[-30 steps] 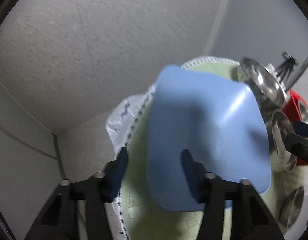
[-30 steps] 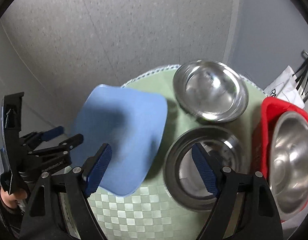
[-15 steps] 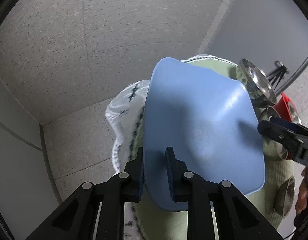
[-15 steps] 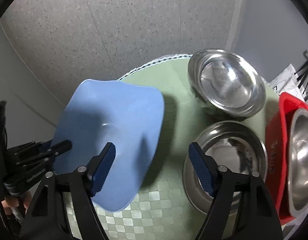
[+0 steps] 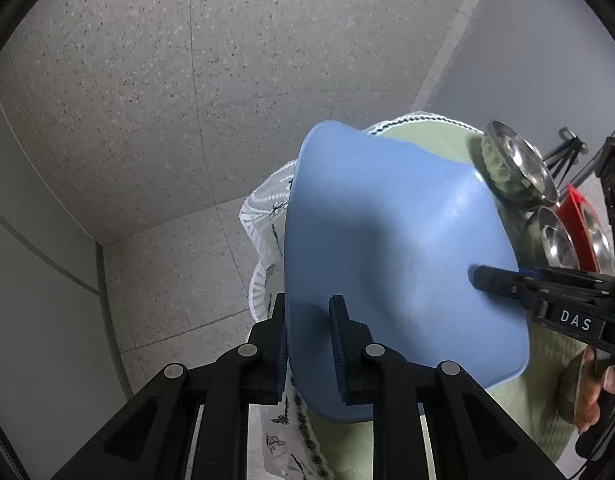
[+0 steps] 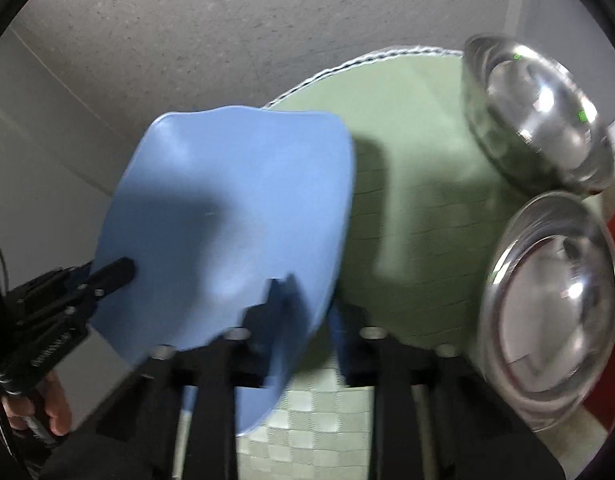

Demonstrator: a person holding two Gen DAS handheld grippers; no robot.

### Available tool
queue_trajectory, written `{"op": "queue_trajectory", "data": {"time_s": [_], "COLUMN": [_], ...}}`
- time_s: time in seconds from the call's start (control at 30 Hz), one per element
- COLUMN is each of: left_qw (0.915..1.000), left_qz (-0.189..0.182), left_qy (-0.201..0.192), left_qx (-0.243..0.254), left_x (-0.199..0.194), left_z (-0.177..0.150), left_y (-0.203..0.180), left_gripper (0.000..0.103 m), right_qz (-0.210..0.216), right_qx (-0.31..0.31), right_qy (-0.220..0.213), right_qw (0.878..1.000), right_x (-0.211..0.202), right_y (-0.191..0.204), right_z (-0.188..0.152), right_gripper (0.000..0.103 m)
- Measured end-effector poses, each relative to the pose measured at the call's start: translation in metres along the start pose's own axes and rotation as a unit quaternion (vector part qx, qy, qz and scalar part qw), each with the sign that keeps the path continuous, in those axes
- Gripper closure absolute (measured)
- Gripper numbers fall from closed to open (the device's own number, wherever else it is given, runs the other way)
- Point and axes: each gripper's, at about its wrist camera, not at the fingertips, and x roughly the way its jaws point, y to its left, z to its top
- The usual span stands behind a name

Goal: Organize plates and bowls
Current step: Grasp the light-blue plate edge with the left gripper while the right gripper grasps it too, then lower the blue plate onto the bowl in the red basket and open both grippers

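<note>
A blue squarish plate [image 5: 403,264] is lifted and tilted above the round table with the green checked cloth [image 5: 427,140]. My left gripper [image 5: 309,312] is shut on the plate's near-left rim. My right gripper [image 6: 307,296] has its fingers on either side of the plate's right rim [image 6: 235,216] and looks closed on it, though this view is blurred. The right gripper also shows in the left wrist view [image 5: 483,274], with a finger on the plate's inner face. Two steel bowls [image 6: 539,116] [image 6: 547,292] stand on the cloth at the right.
A red container [image 5: 579,216] holding another steel bowl sits at the table's far right. A white lace cloth [image 5: 267,216] hangs over the table edge. Grey speckled floor lies beyond and to the left.
The left gripper closed on the plate's rim and raised it. The right gripper moved left from over the steel bowl and closed onto the plate's right rim.
</note>
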Motion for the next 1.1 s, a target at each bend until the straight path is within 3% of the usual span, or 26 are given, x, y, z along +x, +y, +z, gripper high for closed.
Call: {"op": "queue_trajectory", "data": {"time_s": [0.3,0.47,0.6,0.87,1.1], "left_qw": [0.9975,0.9908,0.9826,0.9753,0.9759], "left_qz": [-0.007,-0.033,-0.062,-0.103,-0.090], "left_qy": [-0.068,-0.116,-0.134,-0.079,-0.027], "left_qx": [0.018,0.061,0.112,0.178,0.197], "left_x": [-0.049,-0.082,-0.086,-0.029,0.026], "left_z": [0.016,0.032,0.043,0.040,0.042], "left_y": [-0.066,-0.141,-0.226,-0.361,-0.407], "left_gripper": [0.090,0.091,0.091,0.089,0.089], "right_qz": [0.014,0.011,-0.012,-0.068,-0.077], "right_qx": [0.006,0.020,0.046,0.119,0.161], "right_qy": [-0.076,-0.141,-0.184,-0.192,-0.147], "right_qw": [0.997,0.990,0.982,0.972,0.973], "right_x": [-0.066,-0.131,-0.185,-0.226,-0.210], "right_y": [-0.034,-0.072,-0.130,-0.255,-0.328], "right_z": [-0.009,-0.021,-0.040,-0.082,-0.112], "right_gripper": [0.090,0.090,0.090,0.090,0.090]}}
